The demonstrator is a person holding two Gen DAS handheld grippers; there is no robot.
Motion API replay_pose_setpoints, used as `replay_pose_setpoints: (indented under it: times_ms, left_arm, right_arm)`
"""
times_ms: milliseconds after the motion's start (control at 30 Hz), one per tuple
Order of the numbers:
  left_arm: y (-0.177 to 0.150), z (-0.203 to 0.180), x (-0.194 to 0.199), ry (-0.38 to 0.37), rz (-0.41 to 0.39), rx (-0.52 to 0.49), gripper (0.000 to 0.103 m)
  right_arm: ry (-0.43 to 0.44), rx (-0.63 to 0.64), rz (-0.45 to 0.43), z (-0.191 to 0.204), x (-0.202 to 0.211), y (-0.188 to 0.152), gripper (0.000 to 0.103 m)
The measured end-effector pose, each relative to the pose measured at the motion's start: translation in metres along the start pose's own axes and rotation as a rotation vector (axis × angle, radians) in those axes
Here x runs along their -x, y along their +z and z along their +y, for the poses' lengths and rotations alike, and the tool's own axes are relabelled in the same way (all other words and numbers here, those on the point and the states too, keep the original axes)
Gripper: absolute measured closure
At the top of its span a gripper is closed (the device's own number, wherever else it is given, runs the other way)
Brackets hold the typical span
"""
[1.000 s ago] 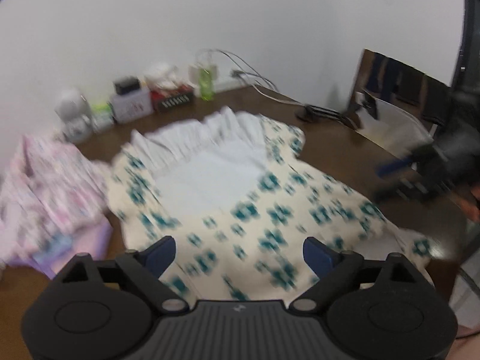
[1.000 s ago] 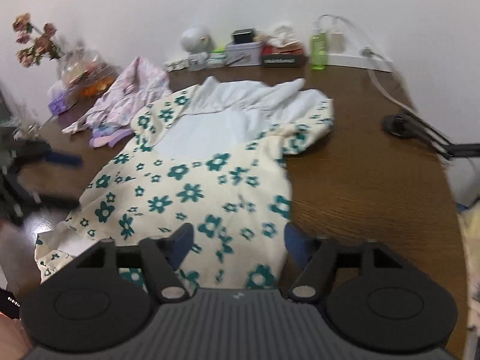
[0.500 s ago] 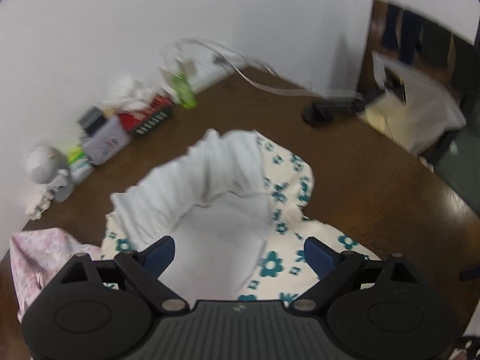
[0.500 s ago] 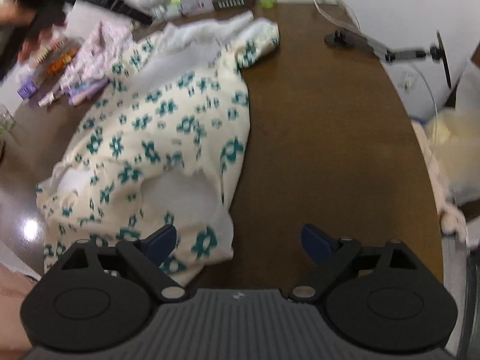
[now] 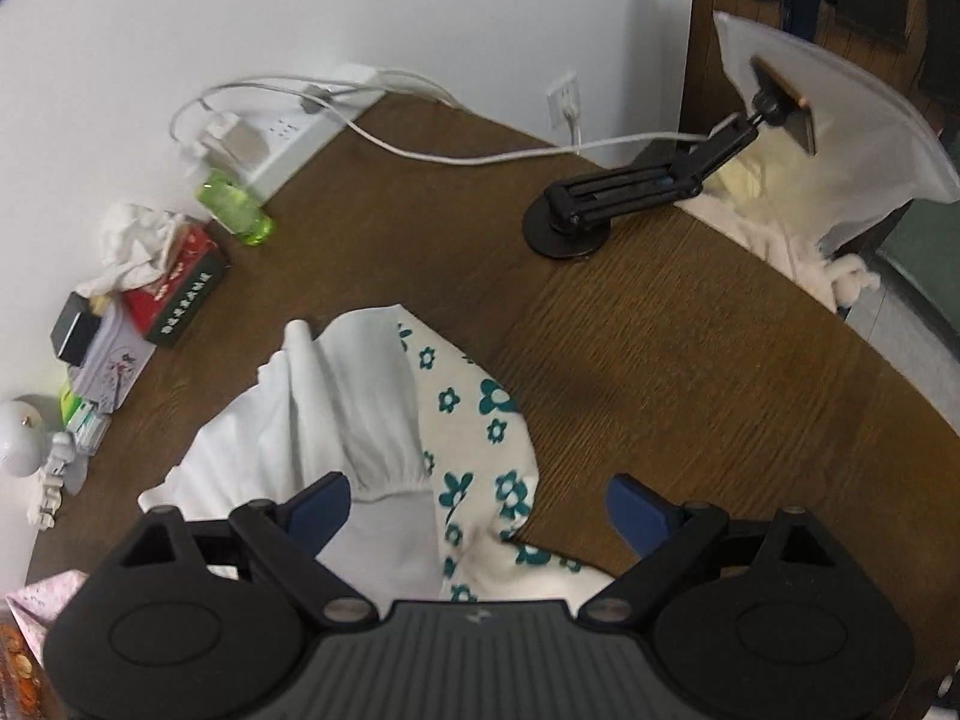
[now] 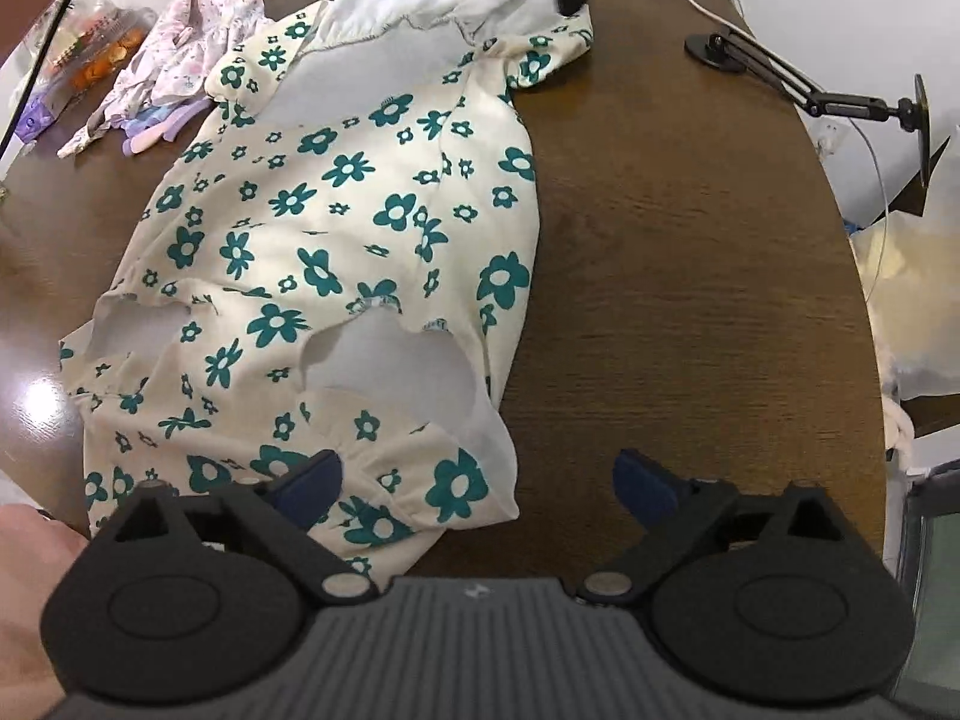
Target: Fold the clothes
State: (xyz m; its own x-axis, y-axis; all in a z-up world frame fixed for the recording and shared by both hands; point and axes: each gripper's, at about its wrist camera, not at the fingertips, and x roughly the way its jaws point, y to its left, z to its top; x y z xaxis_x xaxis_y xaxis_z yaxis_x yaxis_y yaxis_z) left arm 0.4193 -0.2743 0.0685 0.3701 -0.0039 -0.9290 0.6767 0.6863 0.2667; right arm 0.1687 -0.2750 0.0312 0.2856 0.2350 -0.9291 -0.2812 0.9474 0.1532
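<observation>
A cream dress with teal flowers lies spread on the brown wooden table, occupying the left and centre of the right wrist view. Its white lining shows at the far end, and two openings near the close end expose white fabric inside. The table surface to the right of the dress is bare wood.

The right gripper has its jaws spread wide and grips nothing. Its left fingertip sits over the near corner of the dress; its right fingertip hangs over bare wood just beside the fabric edge.

The left gripper is also spread wide with nothing held. It is positioned above the opposite end of the dress, where the white lining is bunched and folded back. Its left fingertip is over the white lining; its right fingertip is over bare table. Contact with the fabric cannot be determined from either view.

Along the wall behind the dress stand a green bottle, a red tissue box, a white power strip with cables plugged in, and a small white figurine. A black phone holder stands on its round base at the far right of the table, well apart from the dress. A pink patterned garment lies in a heap just beside the far left part of the dress.
</observation>
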Motion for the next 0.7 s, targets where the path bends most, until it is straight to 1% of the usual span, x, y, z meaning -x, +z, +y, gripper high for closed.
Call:
replay_pose_setpoints:
  times_ms: [167, 233, 333, 433, 567, 600, 667, 700]
  left_arm:
    - [0.014, -0.006, -0.025, 0.034, 0.058, -0.022, 0.013]
    - [0.018, -0.006, -0.032, 0.040, 0.076, -0.032, 0.013]
    - [0.023, -0.006, -0.038, 0.035, 0.088, -0.042, 0.013]
    - [0.026, -0.005, -0.041, 0.022, 0.090, -0.033, 0.013]
    - [0.030, -0.006, -0.051, 0.017, 0.105, -0.026, 0.013]
    - [0.030, -0.006, -0.054, 0.020, 0.111, -0.025, 0.015]
    - [0.029, -0.006, -0.062, 0.033, 0.126, -0.015, 0.022]
    - [0.029, -0.005, -0.065, 0.031, 0.128, -0.002, 0.028]
  right_arm:
    - [0.042, -0.035, 0.027, -0.001, -0.009, -0.001, 0.023]
    - [0.045, -0.045, 0.032, -0.002, -0.010, -0.001, 0.024]
    - [0.042, -0.057, 0.031, -0.003, -0.009, -0.001, 0.024]
    - [0.039, -0.071, 0.020, -0.005, -0.008, 0.000, 0.024]
    - [0.046, -0.103, 0.029, -0.007, -0.012, -0.003, 0.024]
    - [0.049, -0.109, 0.031, -0.007, -0.013, -0.004, 0.025]
    - [0.050, -0.118, 0.030, -0.007, -0.014, -0.006, 0.026]
    - [0.048, -0.122, 0.026, -0.007, -0.015, -0.006, 0.027]
